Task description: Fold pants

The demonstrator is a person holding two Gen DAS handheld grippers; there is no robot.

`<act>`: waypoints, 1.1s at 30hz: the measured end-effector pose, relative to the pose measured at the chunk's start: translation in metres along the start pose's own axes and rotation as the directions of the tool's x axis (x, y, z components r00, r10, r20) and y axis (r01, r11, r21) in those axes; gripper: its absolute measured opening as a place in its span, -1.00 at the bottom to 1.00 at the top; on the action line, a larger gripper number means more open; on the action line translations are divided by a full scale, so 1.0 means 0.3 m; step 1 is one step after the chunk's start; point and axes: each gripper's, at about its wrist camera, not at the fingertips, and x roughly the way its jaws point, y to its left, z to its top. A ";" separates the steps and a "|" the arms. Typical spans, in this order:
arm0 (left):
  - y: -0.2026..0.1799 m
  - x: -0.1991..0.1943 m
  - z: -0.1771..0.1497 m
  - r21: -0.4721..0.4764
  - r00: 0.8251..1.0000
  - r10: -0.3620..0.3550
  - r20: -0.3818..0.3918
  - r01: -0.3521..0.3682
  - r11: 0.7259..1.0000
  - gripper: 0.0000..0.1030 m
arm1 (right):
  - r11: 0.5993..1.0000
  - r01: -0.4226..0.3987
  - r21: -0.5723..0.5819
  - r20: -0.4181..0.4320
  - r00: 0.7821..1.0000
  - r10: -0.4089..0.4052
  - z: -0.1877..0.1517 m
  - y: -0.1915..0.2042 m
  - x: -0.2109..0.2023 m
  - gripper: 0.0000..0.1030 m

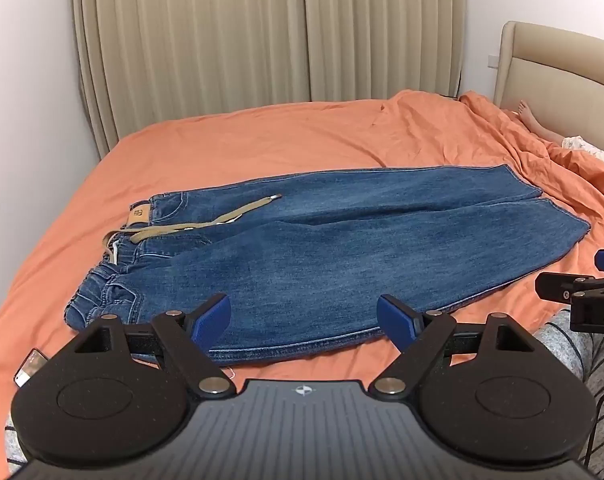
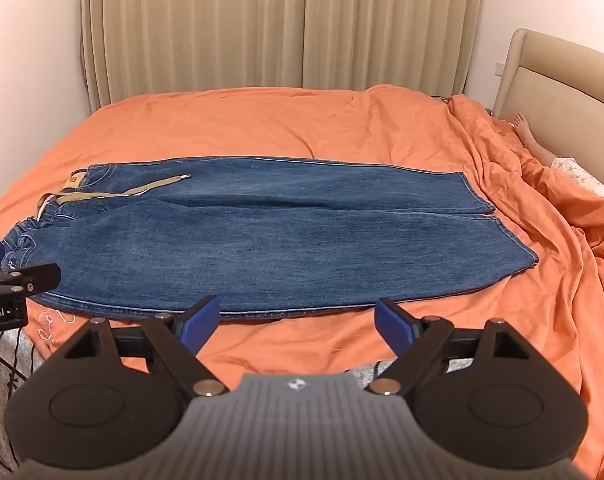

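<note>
Pants [image 1: 322,256] lie flat on the orange bed [image 1: 261,136], waistband at left, leg hems at right, both legs side by side, tan belt [image 1: 205,222] loose across the waist. We judge folding has not begun; this is the approach step. Left gripper [image 1: 304,320] hovers over the near edge, fingers [image 1: 213,320] spread wide, nothing between them. Right gripper [image 2: 297,322] hovers just short of the near seam, also wide and empty. Next, we reckon: drop both onto the near edge, pinch, and carry the near leg over the far leg.
</note>
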 end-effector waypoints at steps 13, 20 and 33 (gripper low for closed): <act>-0.006 -0.008 0.002 0.000 1.000 0.001 0.001 -0.001 1.000 0.88 | 1.000 -0.003 -0.007 -0.002 1.000 0.003 -0.002 -0.002 0.000 0.58; -0.007 -0.011 0.002 -0.001 1.000 0.001 -0.001 -0.001 1.000 0.88 | 1.000 0.003 -0.015 0.001 1.000 -0.003 -0.005 0.002 -0.001 0.58; -0.014 -0.015 0.007 0.002 1.000 0.002 0.000 -0.002 1.000 0.88 | 1.000 0.001 -0.015 0.004 1.000 -0.001 -0.002 0.002 -0.004 0.58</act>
